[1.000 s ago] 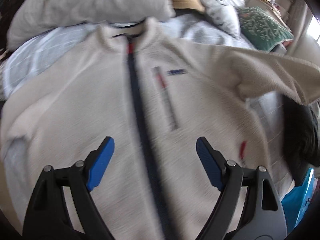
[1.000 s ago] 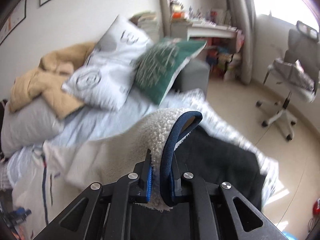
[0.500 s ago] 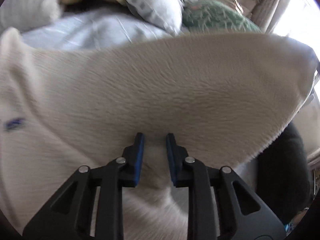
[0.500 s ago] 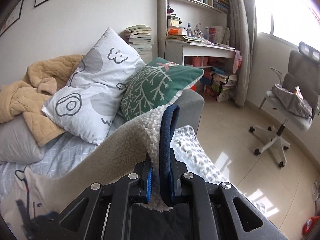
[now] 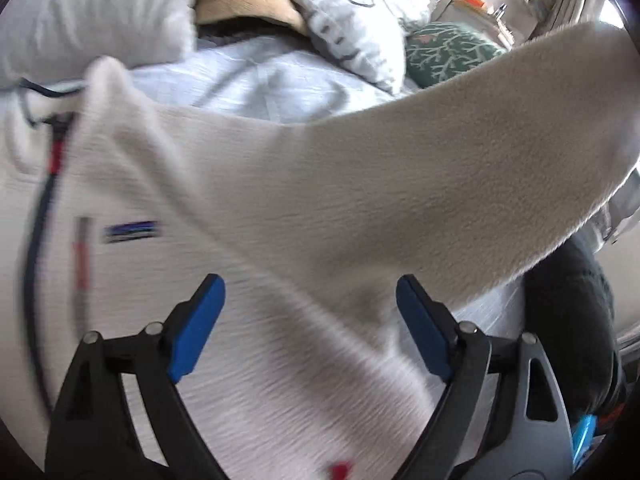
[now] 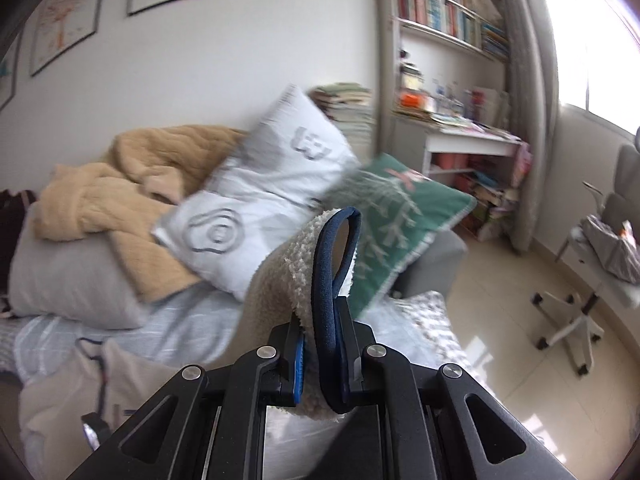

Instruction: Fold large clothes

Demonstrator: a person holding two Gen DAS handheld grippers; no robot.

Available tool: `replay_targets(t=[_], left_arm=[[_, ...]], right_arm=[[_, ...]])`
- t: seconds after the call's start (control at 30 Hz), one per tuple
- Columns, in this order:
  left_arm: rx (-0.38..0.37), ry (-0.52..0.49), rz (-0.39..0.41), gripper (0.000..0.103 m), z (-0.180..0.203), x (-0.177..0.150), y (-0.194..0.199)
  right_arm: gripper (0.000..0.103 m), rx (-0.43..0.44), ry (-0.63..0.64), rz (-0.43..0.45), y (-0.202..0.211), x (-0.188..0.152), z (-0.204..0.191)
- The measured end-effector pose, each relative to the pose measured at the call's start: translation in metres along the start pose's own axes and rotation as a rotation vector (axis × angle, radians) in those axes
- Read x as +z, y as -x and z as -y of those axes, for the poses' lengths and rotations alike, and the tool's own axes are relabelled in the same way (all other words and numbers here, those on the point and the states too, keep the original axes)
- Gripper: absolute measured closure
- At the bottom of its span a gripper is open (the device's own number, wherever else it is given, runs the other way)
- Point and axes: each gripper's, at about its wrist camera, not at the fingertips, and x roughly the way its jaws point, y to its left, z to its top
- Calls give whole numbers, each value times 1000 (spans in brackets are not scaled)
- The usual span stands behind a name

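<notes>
The right gripper (image 6: 320,364) has its fingers clamped on the cream fleece jacket's (image 5: 280,208) navy-trimmed cuff (image 6: 334,276), lifted above the bed (image 5: 256,80), while the left gripper's (image 5: 310,328) fingers stand wide apart.

Left wrist looks closely down; right wrist faces across the room; both share the green pillow (image 5: 448,50).

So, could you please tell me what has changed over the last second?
The left claw, nearly shut on the fleece jacket half a second ago, has opened again. The right claw stays clamped on the navy-trimmed sleeve cuff, sleeve still lifted across the jacket.
</notes>
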Motion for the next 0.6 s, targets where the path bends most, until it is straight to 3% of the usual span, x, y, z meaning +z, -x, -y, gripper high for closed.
replay_targets(t=[0.23, 0.37, 0.6], left_arm=[[210, 42, 29, 15, -59, -11, 61], [276, 91, 70, 15, -94, -24, 99], [358, 86, 118, 15, -137, -42, 142]], right_arm=[[90, 128, 90, -4, 39, 13, -97], [90, 179, 146, -11, 49, 8, -150], [89, 269, 244, -68, 46, -19, -242]])
